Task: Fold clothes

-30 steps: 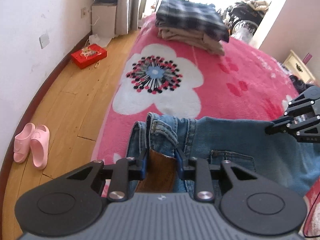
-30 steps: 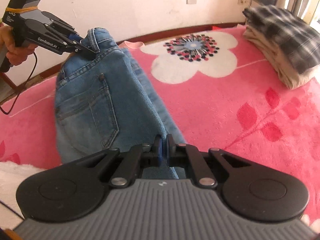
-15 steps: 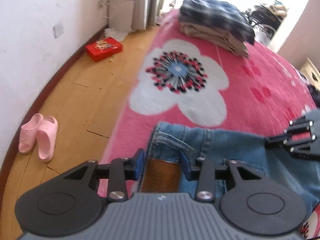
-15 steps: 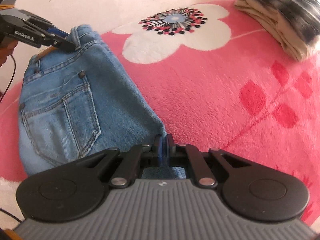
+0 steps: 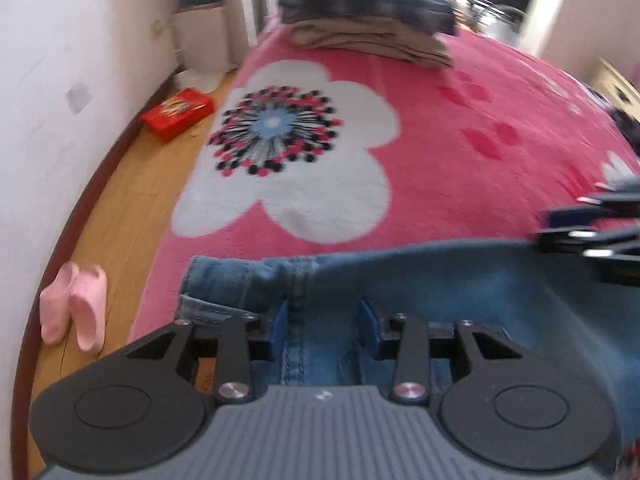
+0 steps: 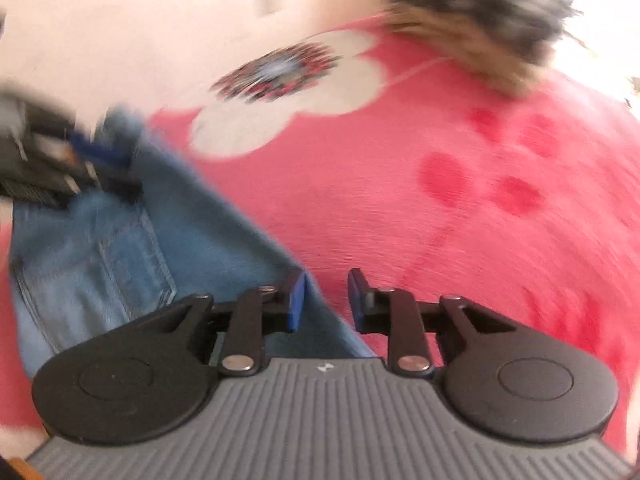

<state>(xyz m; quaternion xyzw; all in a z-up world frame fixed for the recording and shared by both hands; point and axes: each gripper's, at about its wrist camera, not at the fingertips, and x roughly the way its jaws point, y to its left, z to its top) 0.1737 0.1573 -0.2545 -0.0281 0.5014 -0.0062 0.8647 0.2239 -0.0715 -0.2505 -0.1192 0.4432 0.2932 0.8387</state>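
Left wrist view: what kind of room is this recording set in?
Most likely a home bedroom: a bed under a pink flowered blanket, folded clothes stacked at its far end, and pink slippers on the wooden floor beside it.

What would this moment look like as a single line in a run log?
step: lay jeans on bed | left gripper: open over waistband | right gripper: just opened, released | next: fold
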